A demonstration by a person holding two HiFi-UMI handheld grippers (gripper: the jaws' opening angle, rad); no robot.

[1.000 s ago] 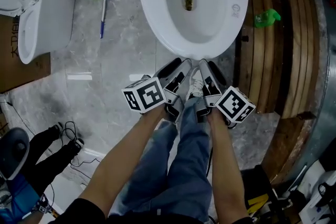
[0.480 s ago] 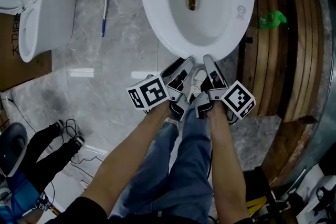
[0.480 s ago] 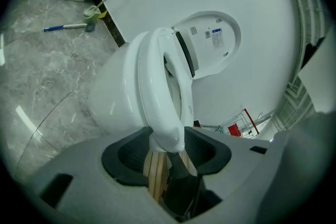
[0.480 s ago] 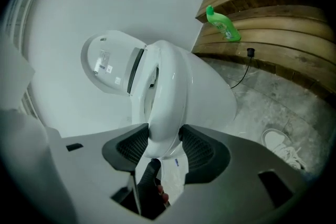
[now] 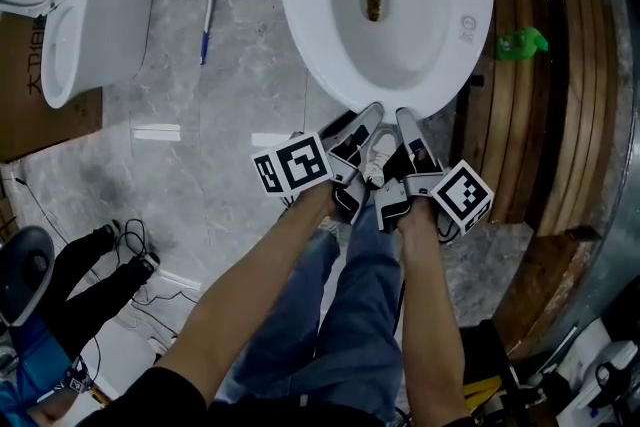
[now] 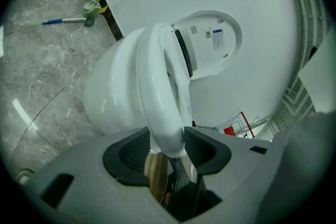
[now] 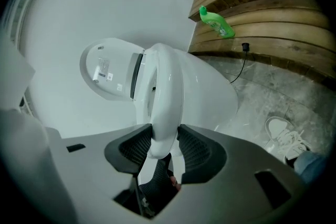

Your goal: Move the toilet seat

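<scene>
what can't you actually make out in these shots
- toilet seat hinge: head view, cut off by the top edge.
- lid label print: left gripper view, too small.
- brown thing in the bowl: head view, too small to name.
- second toilet: head view, cut by the left edge.

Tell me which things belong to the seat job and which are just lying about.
Job: toilet seat; left gripper, jaws on its rim; right gripper, jaws closing on the rim.
Lying about: green bottle, blue-handled brush, second toilet, wooden planks.
</scene>
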